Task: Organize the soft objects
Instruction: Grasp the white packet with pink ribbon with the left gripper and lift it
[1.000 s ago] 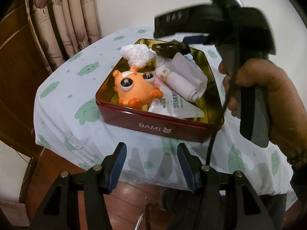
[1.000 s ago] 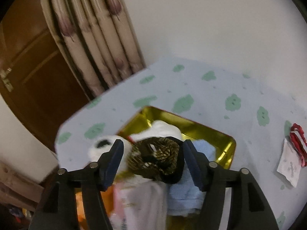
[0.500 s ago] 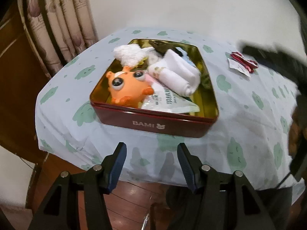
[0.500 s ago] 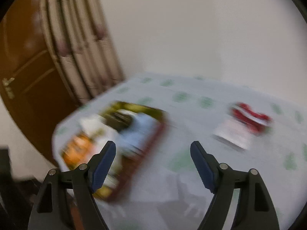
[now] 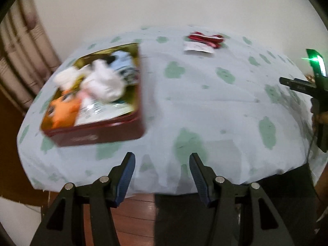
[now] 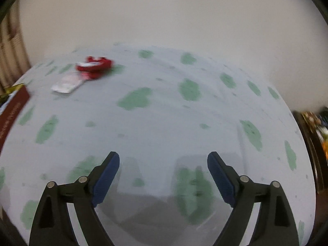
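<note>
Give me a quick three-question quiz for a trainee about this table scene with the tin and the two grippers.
1. True or false: the right gripper has something between its fingers.
2. Which of these lies outside the red tin on the tablecloth? A) orange toy B) red item on a white card C) white rolled cloth
3. Fill in: the left gripper hangs over the table's near ____.

Key
1. False: its jaws have just been opening and nothing is between them.
2. B: it lies apart from the tin, toward the wall; exactly what it is cannot be told.
3. edge
</note>
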`<state>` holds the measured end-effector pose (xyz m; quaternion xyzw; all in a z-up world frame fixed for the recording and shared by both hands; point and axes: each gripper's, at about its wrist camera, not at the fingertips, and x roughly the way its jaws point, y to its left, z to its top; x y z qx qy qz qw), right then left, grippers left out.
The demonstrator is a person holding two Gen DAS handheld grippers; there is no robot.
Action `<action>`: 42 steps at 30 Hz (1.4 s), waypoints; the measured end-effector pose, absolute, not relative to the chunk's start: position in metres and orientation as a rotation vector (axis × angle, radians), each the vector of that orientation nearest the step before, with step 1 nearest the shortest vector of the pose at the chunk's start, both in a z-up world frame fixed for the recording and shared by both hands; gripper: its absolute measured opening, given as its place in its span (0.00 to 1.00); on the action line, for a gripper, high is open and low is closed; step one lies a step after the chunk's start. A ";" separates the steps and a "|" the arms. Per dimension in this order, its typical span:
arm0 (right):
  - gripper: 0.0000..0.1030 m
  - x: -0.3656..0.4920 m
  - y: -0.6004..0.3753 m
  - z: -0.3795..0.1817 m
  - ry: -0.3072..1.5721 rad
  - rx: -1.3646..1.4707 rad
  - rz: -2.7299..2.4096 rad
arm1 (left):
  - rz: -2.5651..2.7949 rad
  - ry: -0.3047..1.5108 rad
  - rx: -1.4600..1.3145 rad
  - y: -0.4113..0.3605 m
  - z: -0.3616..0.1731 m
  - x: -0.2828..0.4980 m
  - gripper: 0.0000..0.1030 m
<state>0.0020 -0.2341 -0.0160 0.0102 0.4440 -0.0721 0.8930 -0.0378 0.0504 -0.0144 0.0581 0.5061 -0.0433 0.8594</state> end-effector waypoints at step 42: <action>0.91 0.000 -0.262 -0.034 0.916 0.222 -0.008 | -0.403 1.206 0.142 -0.068 -0.070 0.295 0.49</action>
